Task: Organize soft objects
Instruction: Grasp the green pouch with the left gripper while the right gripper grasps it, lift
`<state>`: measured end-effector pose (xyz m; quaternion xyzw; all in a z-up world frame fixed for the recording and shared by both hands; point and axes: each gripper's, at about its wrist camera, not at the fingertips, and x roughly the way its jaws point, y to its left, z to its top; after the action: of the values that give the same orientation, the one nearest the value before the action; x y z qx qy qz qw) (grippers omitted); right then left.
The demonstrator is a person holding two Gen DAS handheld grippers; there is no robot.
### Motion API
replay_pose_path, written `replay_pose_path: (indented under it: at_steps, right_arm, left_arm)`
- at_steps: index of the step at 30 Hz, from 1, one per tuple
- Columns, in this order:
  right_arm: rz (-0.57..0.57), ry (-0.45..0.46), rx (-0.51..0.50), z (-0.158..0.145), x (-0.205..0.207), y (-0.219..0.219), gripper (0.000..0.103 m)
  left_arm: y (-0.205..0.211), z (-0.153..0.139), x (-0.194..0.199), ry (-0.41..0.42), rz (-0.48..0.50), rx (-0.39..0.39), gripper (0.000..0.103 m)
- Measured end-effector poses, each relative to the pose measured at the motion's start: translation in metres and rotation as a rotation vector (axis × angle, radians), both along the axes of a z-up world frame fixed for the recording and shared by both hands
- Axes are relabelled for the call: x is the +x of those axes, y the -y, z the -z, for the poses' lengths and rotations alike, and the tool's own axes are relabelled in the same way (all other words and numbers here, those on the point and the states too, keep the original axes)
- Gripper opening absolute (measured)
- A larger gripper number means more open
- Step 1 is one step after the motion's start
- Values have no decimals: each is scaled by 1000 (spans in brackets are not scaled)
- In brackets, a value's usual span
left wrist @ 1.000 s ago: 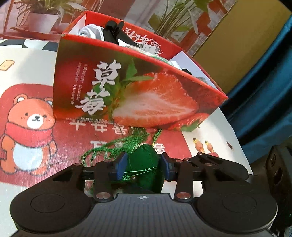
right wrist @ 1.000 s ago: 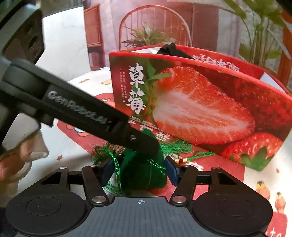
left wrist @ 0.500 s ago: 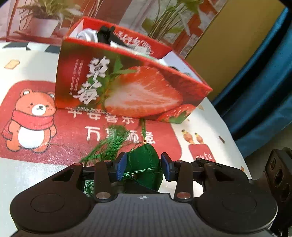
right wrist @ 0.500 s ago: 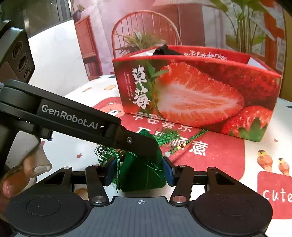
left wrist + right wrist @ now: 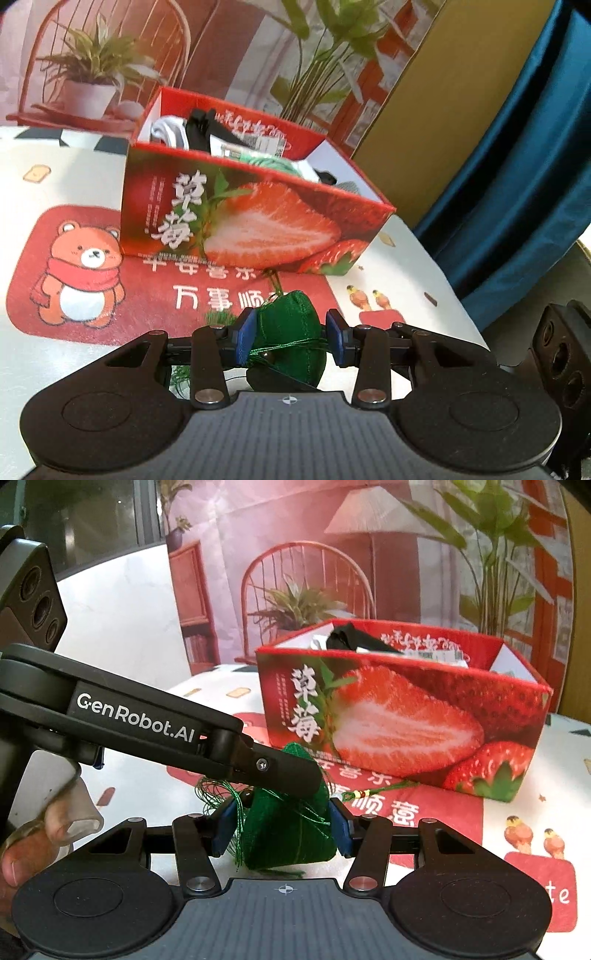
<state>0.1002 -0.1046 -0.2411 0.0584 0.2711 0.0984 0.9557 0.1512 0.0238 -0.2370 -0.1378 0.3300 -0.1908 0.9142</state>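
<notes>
Right between both claws sits the green pouch point(image 5: 288, 834); the right gripper point(image 5: 282, 829) clamps its broad base, the left gripper point(image 5: 290, 334) pinches its rounded top from the other side, so neither hand is nearer; its tassel point(image 5: 373, 792) trails forward; beyond and a little above, well apart, stands the strawberry box point(image 5: 406, 716), open-topped and already part filled, its long side facing the claws.

Box front: the red cardboard strawberry-print box point(image 5: 406, 720) bears large white characters "草莓"; the small print beside them is too fine to read.
Gripper arm: the black left gripper point(image 5: 280, 771) carries white "GenRobot.AI".
Cloth: the red and cream bear-print tablecloth point(image 5: 74, 206) shows "万事顺意" and, in the right wrist view, letters "te".
</notes>
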Motion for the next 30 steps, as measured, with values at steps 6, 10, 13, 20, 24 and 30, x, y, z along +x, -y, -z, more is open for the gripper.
replay_pose_path:
  at_steps: [6,10,13,20,24,30]
  right_arm:
    - [-5,56,-14,-17,-8,-4,49]
    - [-19,102,-45,-30,-10,-8,49]
    - [-23,136,-56,-40,-9,-5,49]
    - [-36,186,-58,-74,14,13,47]
    - [-52,220,-50,-105,40,27,47]
    - [-56,320,-111,-163,85,46,47]
  left_arm:
    - [1,-20,-12,54,-9,-6,46]
    - [1,-33,-16,94,-9,-12,49]
    - [-1,-45,-11,116,-10,-31,49]
    - [-8,-81,15,163,-2,-55,49]
    - [-9,-118,36,244,10,-32,49]
    - [-4,-171,65,378,7,-24,49]
